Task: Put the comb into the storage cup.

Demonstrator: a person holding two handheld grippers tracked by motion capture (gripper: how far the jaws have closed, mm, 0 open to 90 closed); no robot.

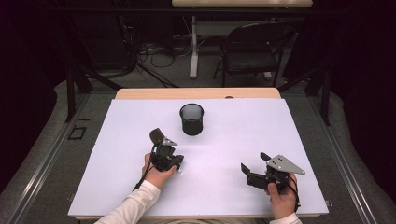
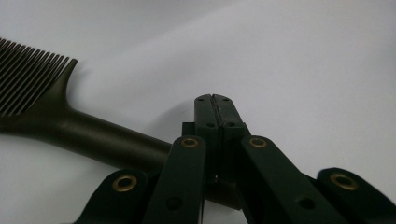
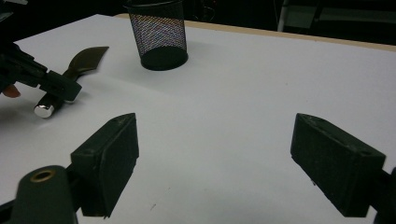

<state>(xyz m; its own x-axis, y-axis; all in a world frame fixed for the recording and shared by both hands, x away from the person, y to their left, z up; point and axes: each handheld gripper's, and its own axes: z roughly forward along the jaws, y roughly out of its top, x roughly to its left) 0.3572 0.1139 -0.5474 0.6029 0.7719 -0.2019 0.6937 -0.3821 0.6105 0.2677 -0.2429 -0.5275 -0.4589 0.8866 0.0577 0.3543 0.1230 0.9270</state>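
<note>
Seen from the high view: white table (image 1: 233,140), black mesh cup (image 1: 192,119) standing upright near its middle, left gripper (image 1: 173,163) below it, right gripper (image 1: 254,169) well apart with jaws spread wide, holding nothing. Closer, in the left gripper view: 2 jaws pressed together over the handle of a dark comb (image 2: 70,126), teeth pointing away to the upper left. From the right gripper view: comb lying low on the table, silver-capped handle end poking past the left gripper's jaws, near the cup.

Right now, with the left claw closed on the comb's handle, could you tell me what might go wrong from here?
1. The left claw grips the comb at its handle end, so the long toothed part may swing or slip.
2. The mesh cup stands free and looks light; a bump could tip it.
3. The right claw is open and idle.
</note>
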